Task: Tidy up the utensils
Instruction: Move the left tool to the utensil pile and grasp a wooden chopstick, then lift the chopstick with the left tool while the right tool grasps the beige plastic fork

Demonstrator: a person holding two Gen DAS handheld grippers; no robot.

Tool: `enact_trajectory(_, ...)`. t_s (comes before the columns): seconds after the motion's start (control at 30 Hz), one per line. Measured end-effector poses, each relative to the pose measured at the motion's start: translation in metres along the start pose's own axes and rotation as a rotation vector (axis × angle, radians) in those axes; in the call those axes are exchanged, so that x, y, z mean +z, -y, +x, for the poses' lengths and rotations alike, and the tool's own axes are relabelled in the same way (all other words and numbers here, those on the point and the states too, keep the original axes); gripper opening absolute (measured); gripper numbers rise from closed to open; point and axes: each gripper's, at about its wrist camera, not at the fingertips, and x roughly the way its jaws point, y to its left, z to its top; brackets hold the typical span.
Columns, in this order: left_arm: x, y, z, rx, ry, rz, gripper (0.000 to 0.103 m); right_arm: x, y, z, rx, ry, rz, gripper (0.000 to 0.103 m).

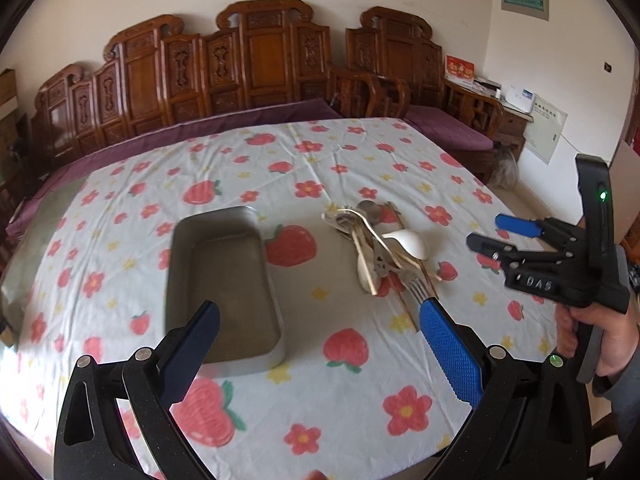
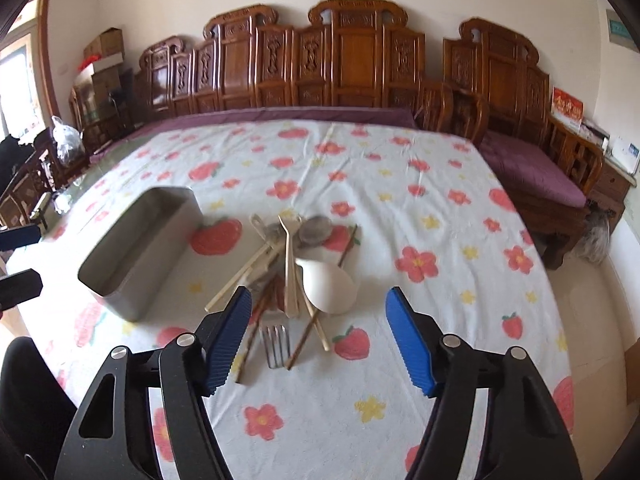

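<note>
Left wrist view first, swept left to right: the left gripper is seen spread wide with nothing between its jaws, hung over the flowered tablecloth. At ten o'clock from it the empty metal tray is found; at one o'clock the heap of utensils is piled, well apart from the tray. At three o'clock the right gripper is held by a hand, and "DAS" can be read on its black body.

From the right wrist view, the tray is placed at ten o'clock, and the right gripper is seen partly open and empty, a fork lying just beyond and between its fingers. A white spoon and crossed chopsticks are tangled over the fork's handle.

Trouble is to be expected there: if the fork is pinched and lifted, neighbours could be dragged or scattered, or the cloth snagged. Wall signs are too blurred to be read.
</note>
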Motion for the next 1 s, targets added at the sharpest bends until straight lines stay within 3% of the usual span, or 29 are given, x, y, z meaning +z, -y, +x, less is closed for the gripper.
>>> enact_trajectory(0.17, 0.007, 0.016, 0.035, -0.064, -0.052, 0.006, 0.093, -0.005, 0.008, 0.010, 0.021, -0.025, 0.012, 0.067)
enact_trajectory(0.33, 0.009, 0.033, 0.081, -0.097, -0.136, 0.006, 0.071, -0.010, 0.015, 0.019, 0.048, -0.052, 0.026, 0.060)
enact_trajectory(0.47, 0.010, 0.038, 0.114, -0.111, -0.209, -0.008, 0.052, -0.011, 0.020, 0.020, 0.052, -0.062, 0.043, 0.060)
enact_trajectory(0.6, 0.014, 0.043, 0.135, -0.108, -0.247, 0.000, 0.040, -0.013, 0.019, 0.024, 0.054, -0.075, 0.038, 0.060)
enact_trajectory(0.67, 0.016, 0.042, 0.149, -0.118, -0.279, -0.023, 0.027, -0.015, 0.018, 0.025, 0.056, -0.082, 0.036, 0.060)
enact_trajectory(0.83, 0.016, 0.040, 0.172, -0.127, -0.332, -0.062, 0.021, -0.015, 0.016, 0.026, 0.063, -0.087, 0.031, 0.060)
enact_trajectory(0.9, 0.016, 0.037, 0.175, -0.135, -0.344, -0.081, 0.009, -0.015, 0.014, 0.025, 0.064, -0.088, 0.026, 0.060)
enact_trajectory(1.0, 0.015, 0.035, 0.170, -0.132, -0.328, -0.091, 0.007, -0.015, 0.013, 0.026, 0.064, -0.093, 0.023, 0.060)
